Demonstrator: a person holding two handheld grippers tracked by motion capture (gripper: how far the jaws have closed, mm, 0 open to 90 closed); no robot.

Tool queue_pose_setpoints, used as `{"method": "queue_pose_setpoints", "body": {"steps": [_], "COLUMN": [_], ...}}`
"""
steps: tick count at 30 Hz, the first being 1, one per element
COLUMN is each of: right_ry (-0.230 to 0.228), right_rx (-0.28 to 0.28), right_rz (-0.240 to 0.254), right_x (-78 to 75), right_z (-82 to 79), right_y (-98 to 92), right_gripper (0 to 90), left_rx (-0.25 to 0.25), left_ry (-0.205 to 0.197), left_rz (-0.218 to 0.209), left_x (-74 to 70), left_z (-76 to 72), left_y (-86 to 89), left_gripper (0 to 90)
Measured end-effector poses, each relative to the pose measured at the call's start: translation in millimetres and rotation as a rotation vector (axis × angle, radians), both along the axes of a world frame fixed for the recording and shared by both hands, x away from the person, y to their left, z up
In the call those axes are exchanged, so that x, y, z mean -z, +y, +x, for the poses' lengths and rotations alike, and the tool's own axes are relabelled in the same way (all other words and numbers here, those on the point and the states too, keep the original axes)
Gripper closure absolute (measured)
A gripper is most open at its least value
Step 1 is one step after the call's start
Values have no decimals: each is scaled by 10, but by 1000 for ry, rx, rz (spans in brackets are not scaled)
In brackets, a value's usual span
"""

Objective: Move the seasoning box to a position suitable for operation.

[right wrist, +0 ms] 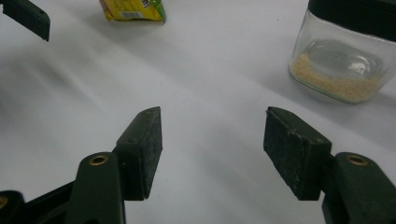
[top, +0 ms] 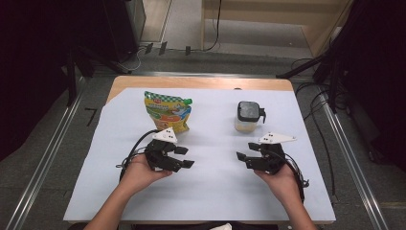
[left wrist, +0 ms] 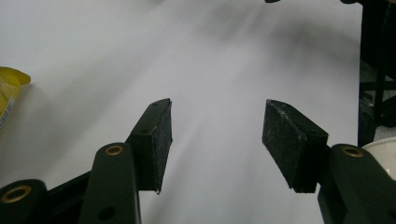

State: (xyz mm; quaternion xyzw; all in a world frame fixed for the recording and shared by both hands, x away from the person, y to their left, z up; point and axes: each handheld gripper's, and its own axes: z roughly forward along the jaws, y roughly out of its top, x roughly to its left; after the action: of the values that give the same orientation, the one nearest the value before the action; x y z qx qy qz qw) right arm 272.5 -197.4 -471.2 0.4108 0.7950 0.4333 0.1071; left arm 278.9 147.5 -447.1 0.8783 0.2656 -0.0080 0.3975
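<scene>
A yellow-green snack bag (top: 167, 111) lies on the white sheet (top: 210, 187) at the back left; its corner (left wrist: 11, 91) edges into the left gripper view and its bottom end (right wrist: 133, 10) shows in the right gripper view. A glass jar with a black lid (top: 249, 116) holds yellowish grains at the back right, also seen up close (right wrist: 343, 56). My left gripper (top: 184, 157) is open just in front of the bag, jaws pointing right, nothing between its pads (left wrist: 217, 140). My right gripper (top: 242, 158) is open in front of the jaw-facing jar, empty (right wrist: 212, 149).
The sheet covers a wooden table (top: 201, 82). Cables (top: 318, 124) trail on the floor to the right, and dark stands (top: 330, 67) flank the table. A white rim (left wrist: 383, 149) peeks in at the right of the left gripper view.
</scene>
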Motion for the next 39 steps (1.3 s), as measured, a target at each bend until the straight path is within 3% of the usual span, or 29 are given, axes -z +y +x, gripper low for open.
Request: {"method": "queue_pose_setpoints", "body": {"steps": [4, 22, 29, 39], "right_ry": [-3, -7, 7, 0], "right_rx": [-12, -23, -5, 74], "right_rz": [-4, -3, -17, -36], "right_x": [6, 3, -15, -91], "right_z": [22, 60, 98, 256], "right_y": [39, 95, 71, 70], "right_gripper": [386, 386, 405, 385], "left_rx": [-9, -11, -7, 1], "left_ry": [14, -3, -14, -37], "left_rz": [-22, -28, -30, -8], "left_x": [-5, -28, -25, -39], "left_z": [-8, -64, -60, -98], "left_y": [23, 37, 37, 44], "left_gripper": [430, 410, 404, 406]}}
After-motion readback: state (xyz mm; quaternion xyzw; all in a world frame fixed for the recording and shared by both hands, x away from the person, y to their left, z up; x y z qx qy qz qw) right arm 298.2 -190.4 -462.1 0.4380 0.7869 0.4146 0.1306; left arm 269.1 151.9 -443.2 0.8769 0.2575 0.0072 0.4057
